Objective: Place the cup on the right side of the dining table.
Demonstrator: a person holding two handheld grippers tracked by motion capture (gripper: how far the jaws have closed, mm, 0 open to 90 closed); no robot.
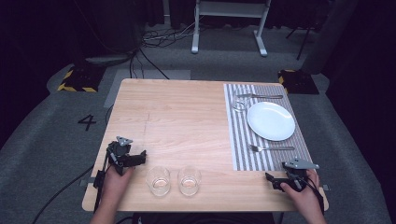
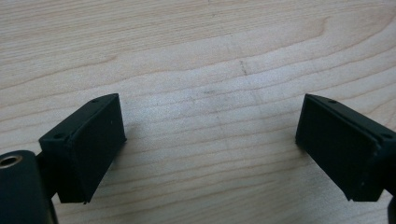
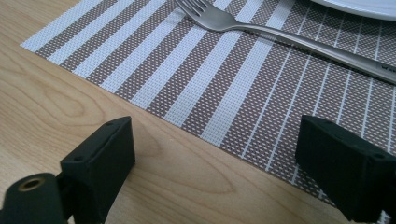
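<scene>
Left gripper (image 1: 135, 159): we see its jaws spread wide over bare wood, holding nothing.
Right gripper (image 1: 275, 181): jaws likewise apart and empty, at the near corner of the brown-and-white striped placemat (image 3: 224, 93).
Two clear glass tumblers (image 1: 173, 180): upright side by side near the pale wooden table (image 1: 187, 121) front edge, just right of the left gripper.
Silver metal fork (image 3: 261, 30): handle cut off in the right gripper view.
Round white plate (image 1: 271, 121): on the placemat.
Far clear glass (image 1: 239, 103): hard to make out.

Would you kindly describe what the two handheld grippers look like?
Both the left gripper and right gripper are black with two blocky rectangular jaws, each topped by a grey three-cornered plate. A black cable trails from each. The forearms look bare, with no sleeves in sight.
</scene>
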